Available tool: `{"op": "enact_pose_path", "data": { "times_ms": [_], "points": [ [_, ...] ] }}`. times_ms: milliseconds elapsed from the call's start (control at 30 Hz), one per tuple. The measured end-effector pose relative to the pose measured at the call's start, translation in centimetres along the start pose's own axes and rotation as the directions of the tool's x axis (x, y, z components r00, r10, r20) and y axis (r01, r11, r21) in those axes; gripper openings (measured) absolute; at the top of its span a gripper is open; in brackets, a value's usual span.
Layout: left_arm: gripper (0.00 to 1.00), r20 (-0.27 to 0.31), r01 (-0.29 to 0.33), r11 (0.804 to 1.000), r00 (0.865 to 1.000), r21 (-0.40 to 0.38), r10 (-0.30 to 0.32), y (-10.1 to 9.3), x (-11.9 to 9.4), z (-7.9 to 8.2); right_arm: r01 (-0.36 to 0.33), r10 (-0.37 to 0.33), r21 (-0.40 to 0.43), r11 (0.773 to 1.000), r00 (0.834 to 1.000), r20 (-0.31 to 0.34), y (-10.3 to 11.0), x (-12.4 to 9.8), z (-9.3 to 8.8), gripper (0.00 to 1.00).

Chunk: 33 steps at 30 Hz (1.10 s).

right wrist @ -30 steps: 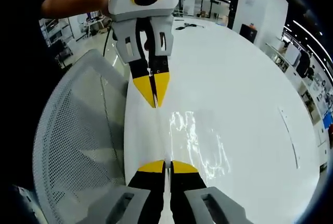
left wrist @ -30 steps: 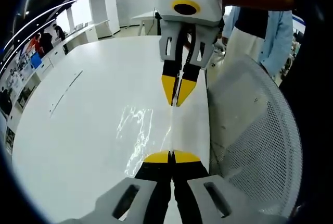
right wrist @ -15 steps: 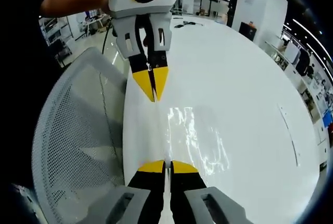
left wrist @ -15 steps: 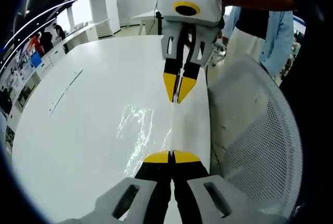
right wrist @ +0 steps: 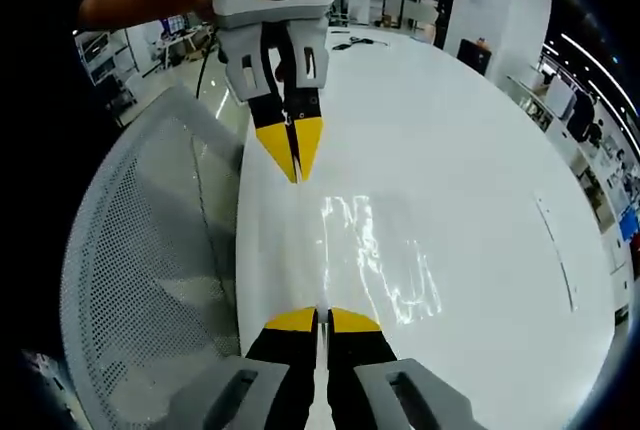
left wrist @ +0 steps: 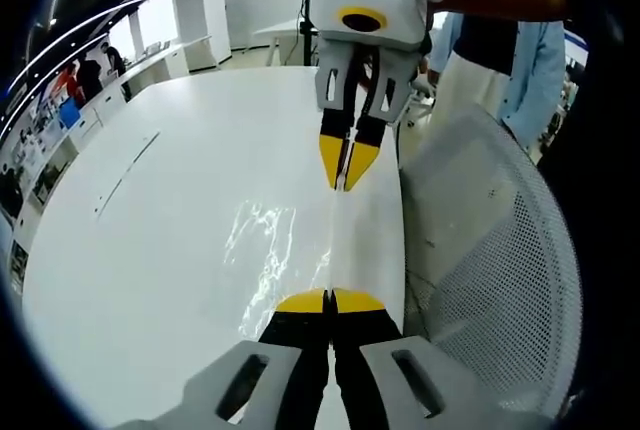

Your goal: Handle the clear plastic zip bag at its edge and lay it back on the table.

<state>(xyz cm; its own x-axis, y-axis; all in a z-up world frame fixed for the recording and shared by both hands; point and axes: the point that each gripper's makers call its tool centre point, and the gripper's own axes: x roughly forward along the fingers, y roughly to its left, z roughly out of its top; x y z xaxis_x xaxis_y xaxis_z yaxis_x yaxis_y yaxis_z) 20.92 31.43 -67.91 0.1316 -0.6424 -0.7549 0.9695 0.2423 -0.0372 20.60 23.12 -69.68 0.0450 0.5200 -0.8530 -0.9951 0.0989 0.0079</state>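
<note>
The clear plastic zip bag (left wrist: pixel 262 250) hangs just over the white table (left wrist: pixel 160 210), showing mostly as glints, and is stretched by one edge between both grippers. My left gripper (left wrist: pixel 330 302) is shut on the near end of that edge. Facing it, my right gripper (left wrist: pixel 345 186) pinches the far end with its yellow tips together. In the right gripper view the bag (right wrist: pixel 385 265) spreads to the right of the taut edge. There the right gripper (right wrist: pixel 322 321) is shut at the bottom and the left gripper (right wrist: pixel 292 178) is shut at the top.
A white mesh chair back (left wrist: pixel 500 250) stands against the table's edge beside the held edge, also seen as the mesh chair (right wrist: pixel 140 280). A person in a light blue shirt (left wrist: pixel 530 60) stands behind it. Cables (right wrist: pixel 355 45) lie at the table's far end.
The two grippers have drawn slightly farther apart along the table edge, pulling the bag's edge tauter. Both stay shut on it.
</note>
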Motion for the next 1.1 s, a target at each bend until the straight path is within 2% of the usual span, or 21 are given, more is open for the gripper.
{"op": "enact_pose_path", "data": {
  "times_ms": [1100],
  "points": [
    [0.00, -0.002, -0.003, 1.000, 1.000, -0.016, 0.002, 0.2, -0.2, -0.4, 0.010, -0.009, 0.015, 1.000, 0.999, -0.035, -0.2, -0.4, -1.4, 0.00]
  ]
}}
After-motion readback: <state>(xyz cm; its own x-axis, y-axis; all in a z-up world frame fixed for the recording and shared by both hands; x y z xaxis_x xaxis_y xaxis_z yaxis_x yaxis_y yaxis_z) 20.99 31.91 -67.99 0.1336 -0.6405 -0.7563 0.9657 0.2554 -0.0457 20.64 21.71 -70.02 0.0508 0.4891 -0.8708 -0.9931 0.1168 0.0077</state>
